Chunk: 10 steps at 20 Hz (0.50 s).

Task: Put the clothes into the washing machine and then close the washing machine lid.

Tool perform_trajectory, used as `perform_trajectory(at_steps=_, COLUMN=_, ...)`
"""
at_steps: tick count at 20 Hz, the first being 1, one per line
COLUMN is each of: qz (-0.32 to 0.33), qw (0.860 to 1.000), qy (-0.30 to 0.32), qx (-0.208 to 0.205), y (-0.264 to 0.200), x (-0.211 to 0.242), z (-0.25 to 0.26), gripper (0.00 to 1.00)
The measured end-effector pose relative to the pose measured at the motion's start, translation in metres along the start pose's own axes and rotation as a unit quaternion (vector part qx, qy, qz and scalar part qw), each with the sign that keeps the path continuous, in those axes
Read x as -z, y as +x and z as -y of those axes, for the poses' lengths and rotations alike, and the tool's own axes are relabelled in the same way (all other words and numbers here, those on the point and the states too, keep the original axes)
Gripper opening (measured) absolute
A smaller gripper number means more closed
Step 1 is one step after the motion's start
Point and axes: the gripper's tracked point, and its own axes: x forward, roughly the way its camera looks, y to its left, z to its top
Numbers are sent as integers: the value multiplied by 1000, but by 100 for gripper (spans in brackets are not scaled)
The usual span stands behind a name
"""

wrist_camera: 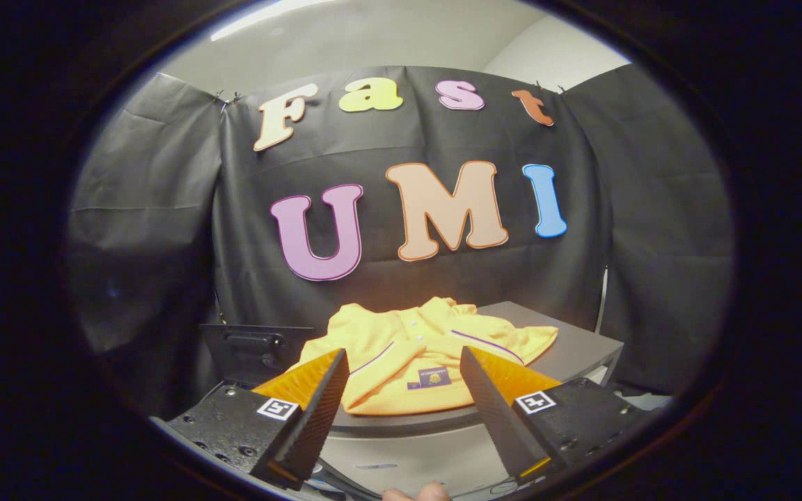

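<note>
Yellow polo shirt (408, 362), soft and crumpled, lies on a flat grey surface (568, 348) just ahead of the gripper (401, 362). Its wedge-shaped fingers (491, 403) spread wide, gripping nothing.

A yellow polo shirt (408, 362) with thin purple stripes lies crumpled and spread on top of the grey washing machine (575, 351). Its collar points toward the machine's far edge. A dark label sits near its front hem.

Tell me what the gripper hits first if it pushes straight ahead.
Probably the yellow shirt: it lies just ahead of the open gripper, in line with the gap between the fingers, though depth is hard to judge.
</note>
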Motion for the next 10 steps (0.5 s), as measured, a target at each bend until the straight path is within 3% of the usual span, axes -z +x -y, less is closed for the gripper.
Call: perform_trajectory(at_steps=10, qz=-66, qw=997, qy=-32, qx=30, y=75, x=8, z=17, gripper=98)
